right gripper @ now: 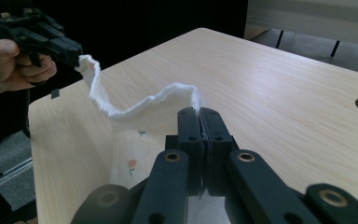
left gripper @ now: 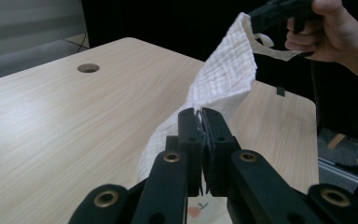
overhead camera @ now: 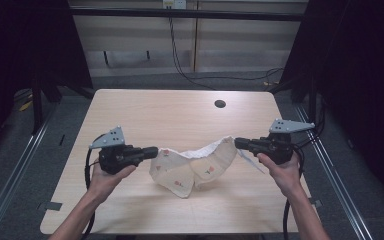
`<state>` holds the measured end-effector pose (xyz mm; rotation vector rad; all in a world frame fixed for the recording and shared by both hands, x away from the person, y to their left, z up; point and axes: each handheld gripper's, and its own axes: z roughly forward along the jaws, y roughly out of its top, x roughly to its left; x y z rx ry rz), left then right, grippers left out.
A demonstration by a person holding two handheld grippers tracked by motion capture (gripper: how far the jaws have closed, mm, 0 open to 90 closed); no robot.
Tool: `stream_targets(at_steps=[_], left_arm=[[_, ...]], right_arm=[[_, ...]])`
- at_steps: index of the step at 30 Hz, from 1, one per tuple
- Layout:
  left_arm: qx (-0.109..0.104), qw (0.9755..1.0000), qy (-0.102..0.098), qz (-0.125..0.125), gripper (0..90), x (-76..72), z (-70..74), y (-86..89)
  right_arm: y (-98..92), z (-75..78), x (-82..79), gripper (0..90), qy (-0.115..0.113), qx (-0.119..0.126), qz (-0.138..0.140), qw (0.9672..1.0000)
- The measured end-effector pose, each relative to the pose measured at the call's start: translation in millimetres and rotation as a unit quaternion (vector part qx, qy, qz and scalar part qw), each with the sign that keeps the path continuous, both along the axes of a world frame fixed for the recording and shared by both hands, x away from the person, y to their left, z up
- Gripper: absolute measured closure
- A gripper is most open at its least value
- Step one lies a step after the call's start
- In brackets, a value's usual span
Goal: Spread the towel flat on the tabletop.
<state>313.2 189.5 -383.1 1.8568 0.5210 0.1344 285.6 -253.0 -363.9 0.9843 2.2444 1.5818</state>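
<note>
Both grippers are up off the wooden table (overhead camera: 130,107) with a small printed cloth (overhead camera: 192,167) slung between them. The left gripper (overhead camera: 154,150) has its jaws pinched tight on one end of the top edge; from the left gripper view the two black jaws sit closed with white crinkled fabric (left gripper: 223,81) spilling out just past the tips. The right gripper (overhead camera: 238,143) is clamped just as tight on the opposite end, and in the right gripper view the hem (right gripper: 135,105) runs away in a slack wave toward the other hand.

This thing looks featherlight and completely limp. The middle sags into a deep fold and the lower part seems to brush the tabletop near the person's side, roughly centre. There's no stiffness at all, so it will take whatever shape the two holds give it. The crinkled gauze weave should grip well, with little risk of slipping, though a shallow pinch at the very edge could pull free if tugged hard.

The best places to hold are the corners or the hemmed edge, well apart, so the cloth hangs flat.
</note>
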Motion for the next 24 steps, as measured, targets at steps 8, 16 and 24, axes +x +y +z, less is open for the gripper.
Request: stream_targets(at_steps=[8, 16, 24], left_arm=[[-0.021, 0.999, -0.03, 0.026, 87.6, 1.1, 33.4, 23.9], [-0.035, 0.9965, -0.072, 0.026, 87.9, -17.4, 70.1, 37.1], [-0.057, 0.9924, -0.109, 0.006, 87.8, -45.9, 97.5, 43.4]], right_arm=[[2.0, 28.5, -0.8, 88.4, -0.024, 0.011, 0.008, 0.9996], [9.5, 67.3, -22.4, 88.5, -0.07, 0.006, 0.021, 0.9973], [12.1, 100.7, -62.7, 88.5, -0.106, -0.013, 0.033, 0.9937]])
